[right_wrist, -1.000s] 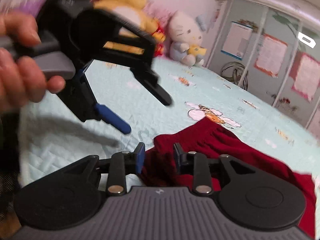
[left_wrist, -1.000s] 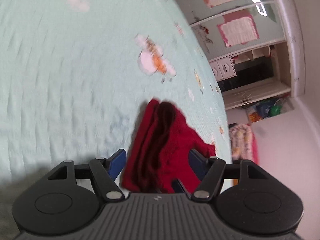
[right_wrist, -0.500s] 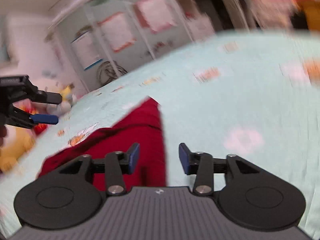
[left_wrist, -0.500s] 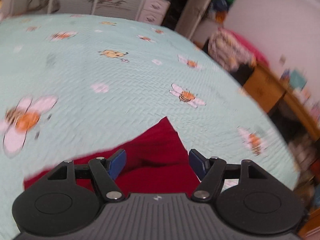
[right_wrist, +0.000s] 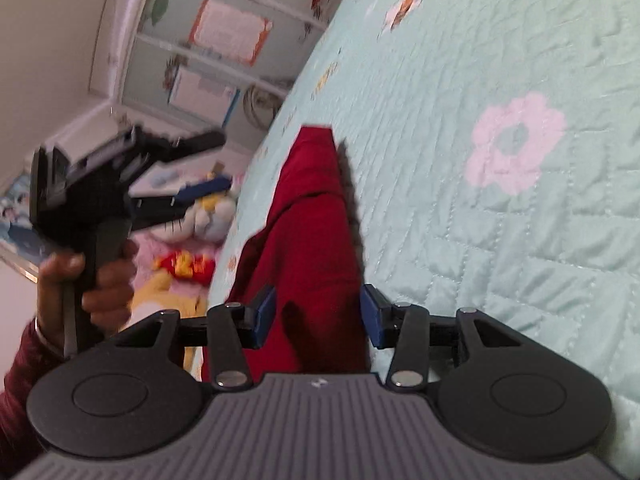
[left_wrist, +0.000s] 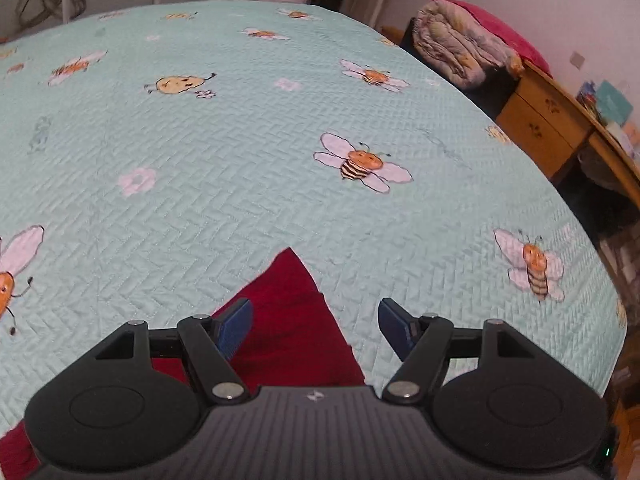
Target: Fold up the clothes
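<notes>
A dark red garment [left_wrist: 294, 320] lies on the pale green quilted bedspread [left_wrist: 240, 152], one pointed corner reaching forward. My left gripper [left_wrist: 316, 326] hovers open above that corner with nothing between its blue pads. In the right wrist view the same red garment [right_wrist: 316, 240] runs away from the camera as a long folded strip. My right gripper [right_wrist: 318, 316] stands open astride its near end; whether the pads touch the cloth is unclear. The left gripper [right_wrist: 196, 172] shows at the left of the right wrist view, held up in a hand [right_wrist: 100, 280], its jaws apart.
The bedspread [right_wrist: 500, 100] carries bee and flower prints. A wooden cabinet [left_wrist: 548, 120] with a rolled quilt [left_wrist: 460, 52] stands past the bed's right edge. Soft toys [right_wrist: 188, 256] sit off the bed's far side, and wardrobe doors [right_wrist: 224, 40] stand behind.
Both cameras swung round sharply. My right gripper opened wider and now straddles the garment's near end. The left gripper stayed open and moved from the bunched garment to above its corner.
</notes>
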`<control>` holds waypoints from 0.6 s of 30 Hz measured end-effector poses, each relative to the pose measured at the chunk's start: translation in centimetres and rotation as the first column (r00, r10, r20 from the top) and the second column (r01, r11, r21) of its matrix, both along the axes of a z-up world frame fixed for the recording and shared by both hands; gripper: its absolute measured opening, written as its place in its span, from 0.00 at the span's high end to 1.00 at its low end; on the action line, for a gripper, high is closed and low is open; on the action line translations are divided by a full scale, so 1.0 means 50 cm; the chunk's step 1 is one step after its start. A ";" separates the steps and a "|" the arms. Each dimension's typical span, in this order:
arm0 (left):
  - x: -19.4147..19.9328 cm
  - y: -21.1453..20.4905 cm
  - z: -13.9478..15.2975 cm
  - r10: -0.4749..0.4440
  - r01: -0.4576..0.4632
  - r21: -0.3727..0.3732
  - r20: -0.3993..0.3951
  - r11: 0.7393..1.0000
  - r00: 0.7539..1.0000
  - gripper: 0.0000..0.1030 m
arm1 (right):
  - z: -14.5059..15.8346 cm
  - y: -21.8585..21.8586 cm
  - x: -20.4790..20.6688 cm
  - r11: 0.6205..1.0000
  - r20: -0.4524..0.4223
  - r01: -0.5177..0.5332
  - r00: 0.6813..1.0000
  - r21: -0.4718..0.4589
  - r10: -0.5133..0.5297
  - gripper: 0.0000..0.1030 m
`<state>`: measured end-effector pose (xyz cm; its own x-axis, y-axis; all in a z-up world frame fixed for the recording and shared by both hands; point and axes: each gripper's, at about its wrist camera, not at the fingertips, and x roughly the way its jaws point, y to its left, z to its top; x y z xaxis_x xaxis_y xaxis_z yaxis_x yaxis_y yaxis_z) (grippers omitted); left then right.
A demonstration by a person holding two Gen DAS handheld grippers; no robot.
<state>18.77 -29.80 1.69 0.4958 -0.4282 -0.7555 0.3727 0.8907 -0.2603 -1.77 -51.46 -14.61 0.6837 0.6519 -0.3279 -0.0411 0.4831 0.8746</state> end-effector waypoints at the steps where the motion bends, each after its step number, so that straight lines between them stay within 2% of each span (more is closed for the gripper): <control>1: 0.004 0.002 0.001 0.011 -0.011 -0.010 -0.005 1.000 1.000 0.30 | 0.003 0.002 0.003 1.000 -0.004 -0.020 1.000 -0.005 0.020 0.55; 3: 0.005 0.002 0.004 0.014 -0.014 -0.004 -0.004 1.000 1.000 0.30 | -0.001 -0.012 -0.002 0.999 -0.023 -0.040 0.999 0.033 0.041 0.55; 7: 0.003 0.000 0.009 0.014 -0.014 0.021 0.001 1.000 1.000 0.30 | -0.019 -0.057 0.001 0.982 -0.096 -0.022 0.995 0.186 0.040 0.58; 9: -0.011 0.001 0.008 0.005 -0.005 0.020 -0.008 1.000 1.000 0.30 | -0.016 -0.068 -0.006 0.979 -0.097 -0.017 0.995 0.201 0.037 0.56; 10: -0.023 0.000 0.008 -0.010 0.010 0.021 -0.008 1.000 1.000 0.30 | -0.007 -0.072 -0.014 0.984 -0.077 -0.017 0.997 0.176 0.031 0.56; 11: -0.038 -0.003 0.008 -0.036 0.036 0.028 -0.002 0.999 0.999 0.30 | 0.009 -0.074 -0.025 0.994 -0.035 -0.017 0.999 0.109 0.021 0.56; 12: -0.054 -0.009 0.007 -0.069 0.069 0.045 0.008 0.997 0.998 0.30 | 0.030 -0.070 -0.038 1.000 0.024 -0.009 1.000 -0.007 0.009 0.56; 13: -0.060 -0.011 0.004 -0.078 0.078 0.050 0.007 0.996 0.997 0.30 | 0.052 -0.061 -0.053 0.989 0.089 0.012 0.996 -0.146 0.001 0.55; 14: -0.063 -0.012 0.000 -0.079 0.079 0.049 0.003 0.996 0.997 0.30 | 0.071 -0.047 -0.069 0.960 0.154 0.044 0.988 -0.277 -0.001 0.54; 15: -0.066 -0.014 -0.004 -0.081 0.081 0.049 -0.001 0.996 0.997 0.30 | 0.087 -0.027 -0.086 0.915 0.220 0.072 0.975 -0.396 0.018 0.54; 18: -0.074 -0.018 -0.016 -0.085 0.086 0.047 -0.014 0.995 0.996 0.30 | 0.109 0.037 -0.123 0.781 0.322 0.135 0.943 -0.609 0.087 0.54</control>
<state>15.06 -30.69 0.91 0.4500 -0.4318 -0.7817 0.4450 0.8674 -0.2229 -7.90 -49.62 -9.18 0.8328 0.3663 -0.4151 -0.2396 0.9144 0.3263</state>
